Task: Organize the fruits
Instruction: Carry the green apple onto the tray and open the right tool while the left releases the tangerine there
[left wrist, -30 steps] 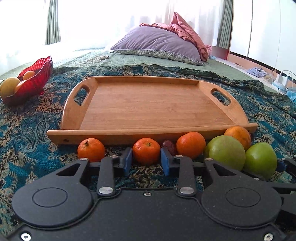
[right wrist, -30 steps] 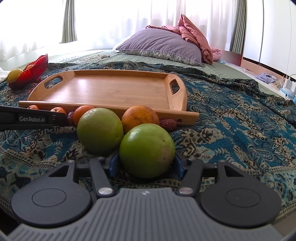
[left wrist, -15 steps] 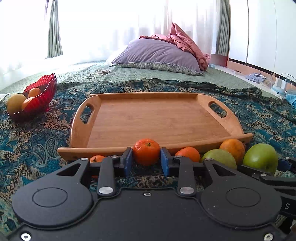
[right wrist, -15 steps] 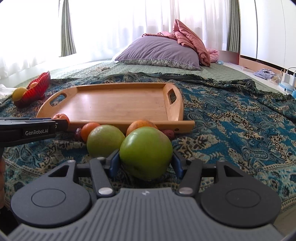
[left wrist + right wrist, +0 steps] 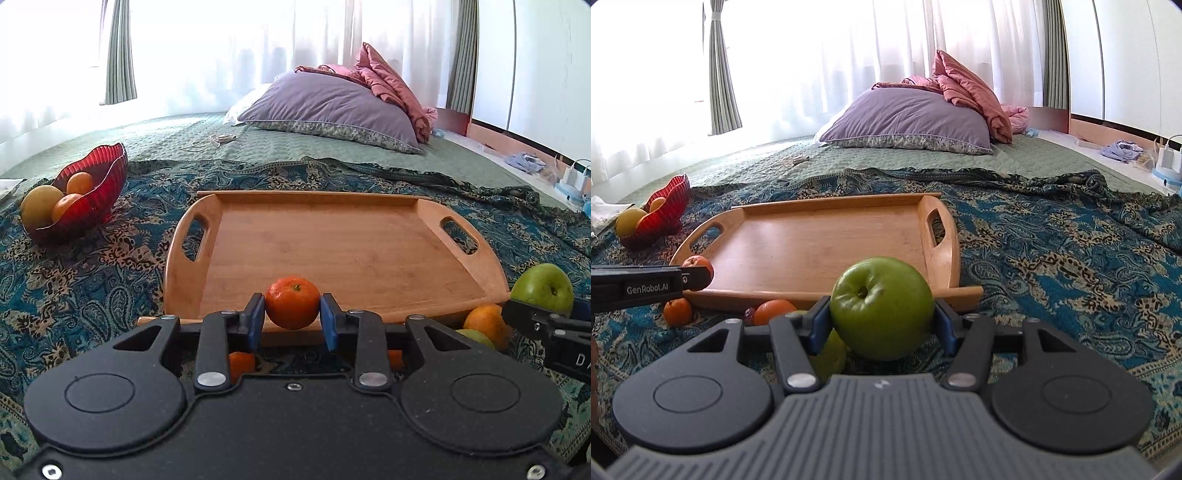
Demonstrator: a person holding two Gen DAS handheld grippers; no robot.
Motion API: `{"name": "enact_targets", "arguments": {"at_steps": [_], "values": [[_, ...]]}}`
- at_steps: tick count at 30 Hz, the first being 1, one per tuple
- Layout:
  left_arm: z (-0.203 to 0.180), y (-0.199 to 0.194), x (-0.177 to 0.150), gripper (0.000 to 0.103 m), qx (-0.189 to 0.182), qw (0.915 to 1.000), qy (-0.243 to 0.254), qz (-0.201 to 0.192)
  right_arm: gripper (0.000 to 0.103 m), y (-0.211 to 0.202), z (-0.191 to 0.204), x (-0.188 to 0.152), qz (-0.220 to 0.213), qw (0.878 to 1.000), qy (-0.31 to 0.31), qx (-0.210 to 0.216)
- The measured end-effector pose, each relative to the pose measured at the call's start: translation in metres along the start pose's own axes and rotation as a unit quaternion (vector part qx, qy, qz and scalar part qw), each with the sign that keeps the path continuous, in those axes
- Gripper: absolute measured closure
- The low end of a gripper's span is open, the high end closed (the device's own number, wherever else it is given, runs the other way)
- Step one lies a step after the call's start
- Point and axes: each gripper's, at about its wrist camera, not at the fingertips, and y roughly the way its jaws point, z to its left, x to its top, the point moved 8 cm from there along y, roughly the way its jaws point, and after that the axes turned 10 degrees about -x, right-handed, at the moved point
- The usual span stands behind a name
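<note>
My left gripper (image 5: pixel 292 317) is shut on a small mandarin (image 5: pixel 291 302) and holds it in the air at the near rim of the wooden tray (image 5: pixel 332 243). My right gripper (image 5: pixel 882 321) is shut on a green apple (image 5: pixel 882 306), lifted in front of the tray's (image 5: pixel 812 243) near right corner. The apple also shows at the right edge of the left wrist view (image 5: pixel 543 288). On the blanket before the tray lie loose mandarins (image 5: pixel 677 312), an orange (image 5: pixel 485 325), a second green apple (image 5: pixel 829 360) and a dark date (image 5: pixel 750 314).
A red glass bowl (image 5: pixel 88 195) with oranges and a yellowish fruit stands left of the tray on the patterned blue blanket (image 5: pixel 1052 258). A purple pillow (image 5: pixel 328 107) and pink cloth lie far back on the bed. A cable lies on the green quilt (image 5: pixel 214 140).
Both grippers have risen from the blanket with their fruits, the mandarin and the green apple. The fruit left on the blanket now sits lower in both views.
</note>
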Motion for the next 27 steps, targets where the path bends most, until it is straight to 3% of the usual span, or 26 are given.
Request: {"name": "enact_targets", "arguments": {"at_steps": [8, 16, 27], "values": [[0.018, 0.023, 0.010, 0.072, -0.004, 0.9991, -0.033, 0.028, 0.042, 0.029, 0.011, 0.028, 0.007, 1.000, -0.006, 0.022], [0.036, 0.044, 0.008, 0.072, 0.005, 0.9972, -0.056, 0.050, 0.042, 0.070, 0.018, 0.028, 0.050, 0.998, 0.007, 0.030], [0.041, 0.054, 0.006, 0.072, 0.013, 0.9971, -0.054, 0.052, 0.042, 0.083, 0.024, 0.025, 0.060, 0.998, -0.013, 0.022]]}}
